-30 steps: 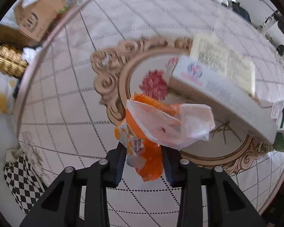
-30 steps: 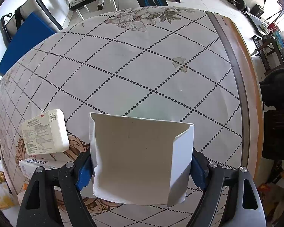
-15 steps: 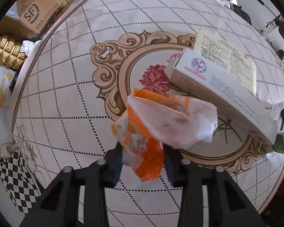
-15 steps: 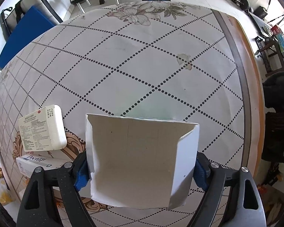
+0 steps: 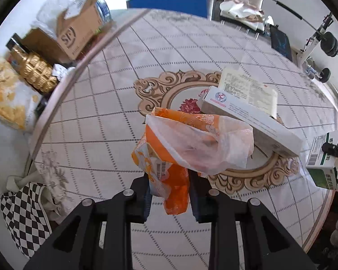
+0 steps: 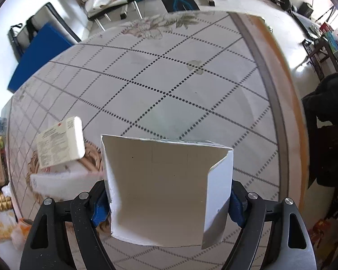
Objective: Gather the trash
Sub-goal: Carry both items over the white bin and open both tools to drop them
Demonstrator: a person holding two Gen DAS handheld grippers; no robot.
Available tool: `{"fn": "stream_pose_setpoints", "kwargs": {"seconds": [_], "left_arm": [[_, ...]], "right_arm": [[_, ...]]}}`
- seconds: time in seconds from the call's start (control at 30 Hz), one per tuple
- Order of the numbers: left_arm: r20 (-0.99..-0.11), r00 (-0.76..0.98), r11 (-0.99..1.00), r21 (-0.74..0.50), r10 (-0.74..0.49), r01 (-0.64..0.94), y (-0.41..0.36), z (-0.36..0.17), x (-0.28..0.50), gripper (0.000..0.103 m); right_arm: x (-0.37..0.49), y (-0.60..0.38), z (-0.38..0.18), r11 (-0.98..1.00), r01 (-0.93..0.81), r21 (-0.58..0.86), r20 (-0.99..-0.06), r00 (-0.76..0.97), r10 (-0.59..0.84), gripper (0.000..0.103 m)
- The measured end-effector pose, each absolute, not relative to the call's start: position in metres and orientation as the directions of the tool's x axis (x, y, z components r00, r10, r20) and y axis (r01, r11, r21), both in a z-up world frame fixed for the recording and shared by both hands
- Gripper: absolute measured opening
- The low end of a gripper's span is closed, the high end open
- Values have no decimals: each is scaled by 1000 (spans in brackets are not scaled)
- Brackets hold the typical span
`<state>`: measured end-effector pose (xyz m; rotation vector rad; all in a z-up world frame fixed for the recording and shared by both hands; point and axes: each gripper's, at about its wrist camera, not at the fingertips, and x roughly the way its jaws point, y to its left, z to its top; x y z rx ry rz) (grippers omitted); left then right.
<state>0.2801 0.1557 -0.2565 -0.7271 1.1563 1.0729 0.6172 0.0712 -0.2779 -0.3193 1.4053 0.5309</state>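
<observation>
Bright daylight fills both views, and the worktop (image 5: 97, 135) reads pale and evenly lit. Fisheye bending curves its edge strongly, with black vignette in the corners. Motion smear softens the far rim in the left view (the cardboard box (image 5: 78, 31) too) and the white carton (image 6: 56, 183) in the right.

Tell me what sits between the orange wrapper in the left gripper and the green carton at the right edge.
In the left wrist view, the long white box lies between the orange wrapper and the green carton.

Crinkled glossy plastic wrapper (image 5: 191, 144); matt cardboard box (image 6: 166, 191).
</observation>
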Motion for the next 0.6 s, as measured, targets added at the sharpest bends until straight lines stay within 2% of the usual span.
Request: {"fn": "stream_pose_setpoints", "kwargs": {"seconds": [0.3, 0.43, 0.6], "left_arm": [[-927, 98, 417, 67, 361, -907, 92, -220, 224, 24], [-926, 132, 453, 46, 353, -890, 46, -217, 179, 24], [-947, 134, 473, 21, 292, -881, -5, -237, 118, 24]], "right_arm": [[523, 5, -224, 783, -604, 147, -958, 111, 265, 84], [452, -40, -214, 757, -629, 174, -951, 93, 296, 84], [353, -106, -227, 722, -660, 208, -954, 28, 300, 84]]}}
